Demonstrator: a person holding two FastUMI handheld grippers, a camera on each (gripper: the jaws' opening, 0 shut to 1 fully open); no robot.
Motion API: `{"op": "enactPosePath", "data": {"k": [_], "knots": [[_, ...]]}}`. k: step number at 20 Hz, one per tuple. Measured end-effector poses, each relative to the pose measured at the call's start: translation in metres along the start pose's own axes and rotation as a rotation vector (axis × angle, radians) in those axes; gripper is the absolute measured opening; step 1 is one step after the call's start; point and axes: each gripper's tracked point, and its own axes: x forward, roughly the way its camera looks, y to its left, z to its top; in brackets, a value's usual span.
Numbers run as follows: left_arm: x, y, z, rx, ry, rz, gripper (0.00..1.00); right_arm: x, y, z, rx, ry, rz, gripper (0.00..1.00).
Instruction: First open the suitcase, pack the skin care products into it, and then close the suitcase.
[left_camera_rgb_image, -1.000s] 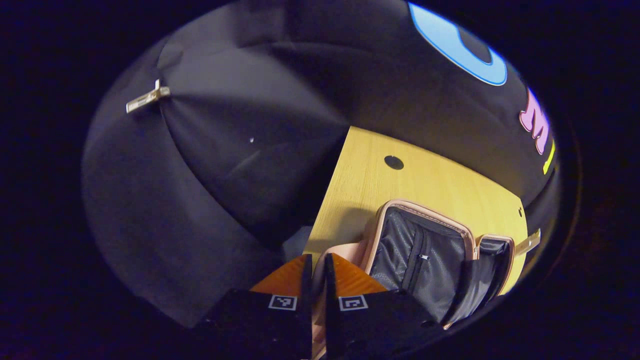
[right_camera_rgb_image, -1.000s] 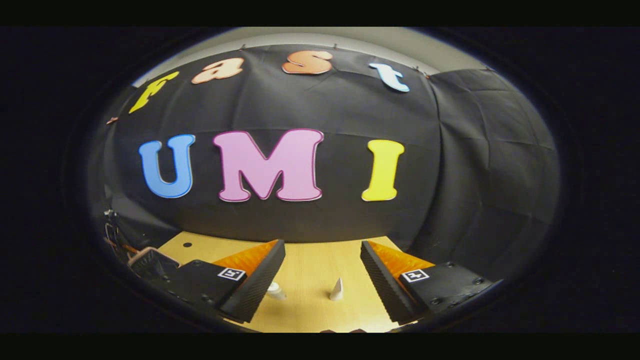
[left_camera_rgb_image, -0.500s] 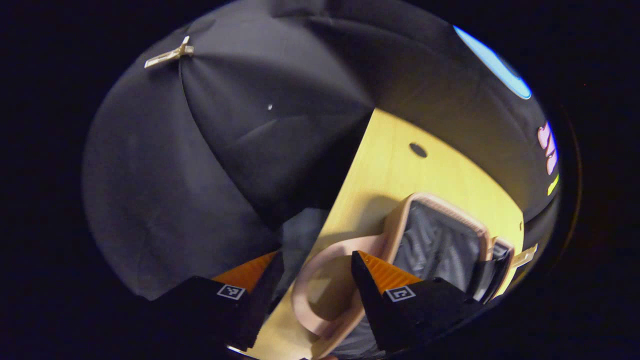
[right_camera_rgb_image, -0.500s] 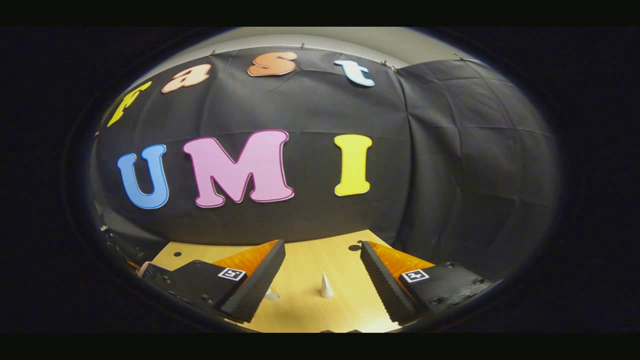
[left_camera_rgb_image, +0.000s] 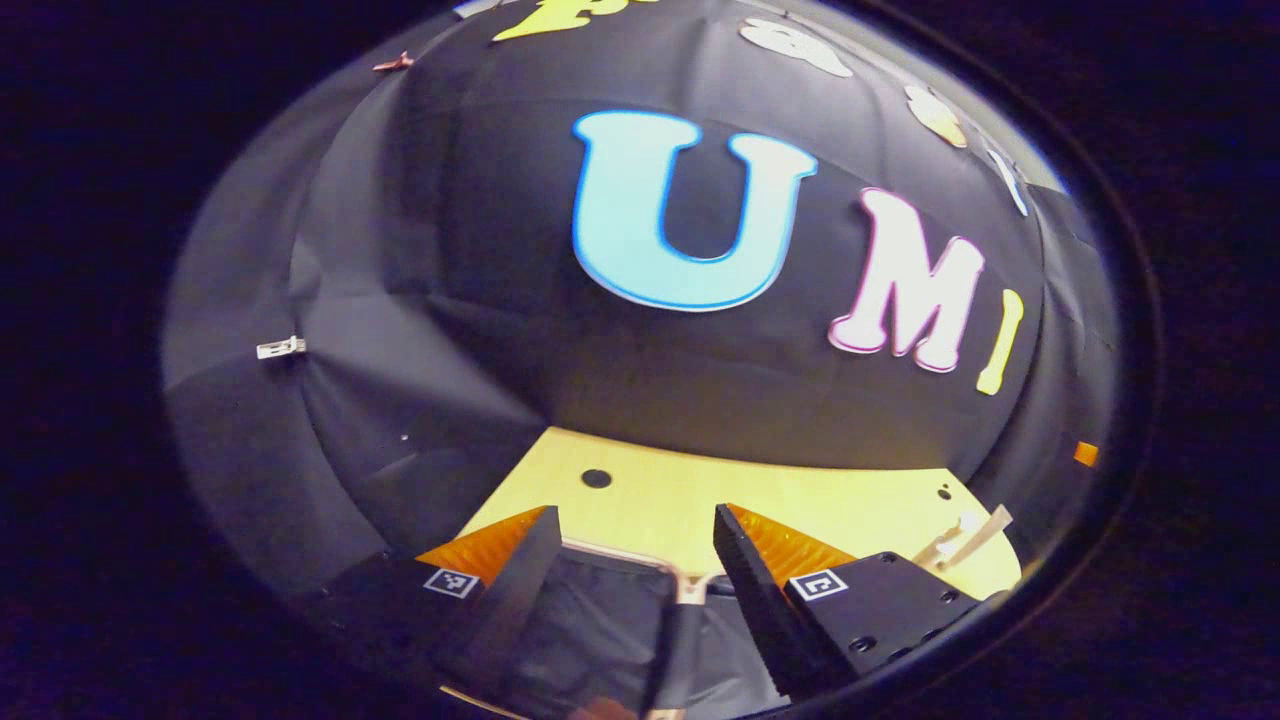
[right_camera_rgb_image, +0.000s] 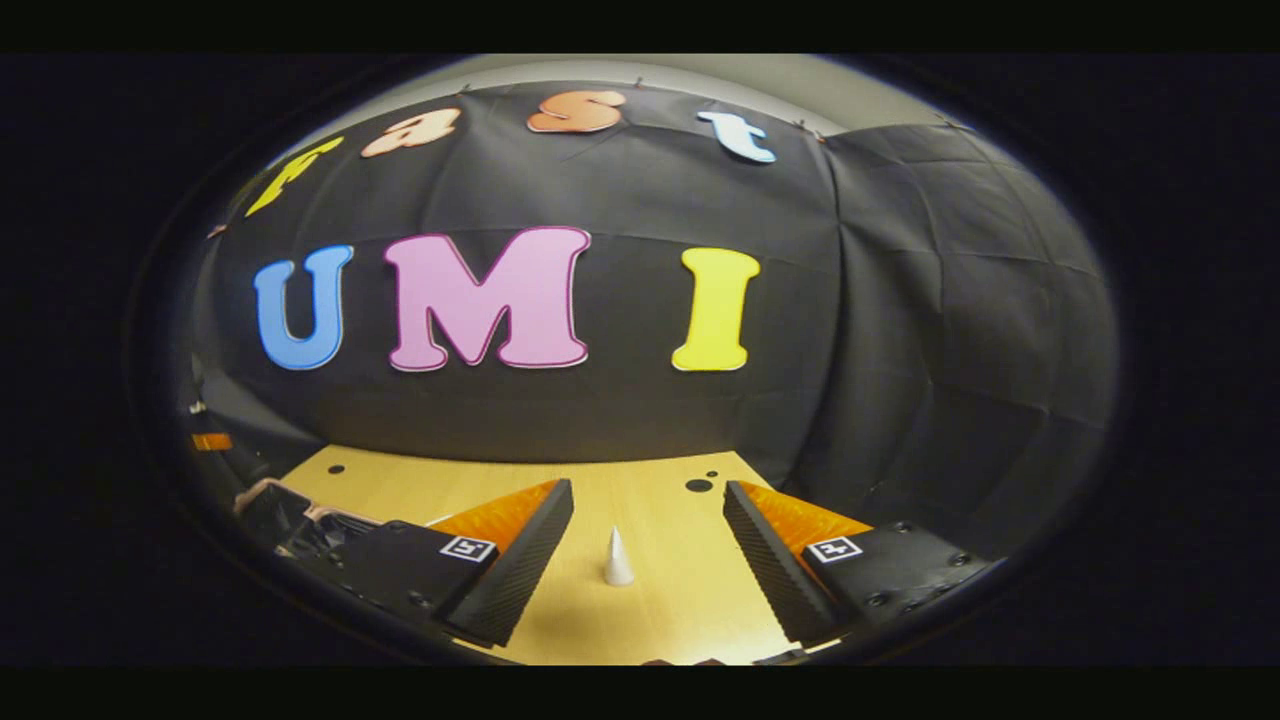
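Black cloth walls close off the booth on every side, and a pale wooden counter (left_camera_rgb_image: 800, 500) runs up to them, with small dark round holes in its top.

Left gripper view: my left hand-held gripper (left_camera_rgb_image: 630, 560) hangs over the near part of the counter, fingers spread wide, nothing between them pressed or pinched. Directly below and between the fingers lies the suitcase (left_camera_rgb_image: 600, 640), open; I see dark lining and a pinkish rim (left_camera_rgb_image: 620, 553) along its far edge, with a small metal pull (left_camera_rgb_image: 690, 590) at the middle of that rim. Neither finger touches the suitcase as far as I can tell. Far right on the counter, two pale slim things (left_camera_rgb_image: 965, 540) lie near the edge; too small to identify.

Right gripper view: my right hand-held gripper (right_camera_rgb_image: 645, 545) is also spread wide and holds nothing. A small white cone-shaped skin care product (right_camera_rgb_image: 617, 560) stands upright on the counter (right_camera_rgb_image: 480, 480) between the fingers, apart from both. To the left, behind my left-hand finger, a corner of the open suitcase (right_camera_rgb_image: 275, 505) shows with its pinkish rim and dark inside, well apart from the white cone.
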Motion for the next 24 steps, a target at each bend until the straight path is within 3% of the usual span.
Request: {"op": "enactPosePath", "data": {"k": [3, 6, 8, 11, 16, 24], "knots": [[-0.021, -0.113, -0.012, 0.122, -0.045, -0.091, 0.96, 0.01, 0.012, -0.015, -0.055, -0.003, 0.05, 0.96], [-0.028, -0.218, -0.045, 0.265, -0.021, -0.237, 0.96, 0.021, 0.024, -0.031, -0.087, -0.003, 0.103, 0.97], [-0.015, -0.257, -0.072, 0.344, 0.003, -0.275, 0.98, 0.032, 0.03, -0.051, -0.098, 0.023, 0.135, 0.97], [0.002, -0.315, -0.121, 0.361, 0.086, -0.352, 0.98, 0.053, 0.035, -0.08, -0.078, 0.071, 0.178, 0.97], [0.053, -0.366, -0.194, 0.386, 0.216, -0.361, 0.98, 0.089, 0.034, -0.135, -0.103, 0.141, 0.216, 0.97], [0.119, -0.357, -0.243, 0.382, 0.306, -0.213, 0.98, 0.132, 0.04, -0.207, -0.064, 0.275, 0.239, 0.97]]}}
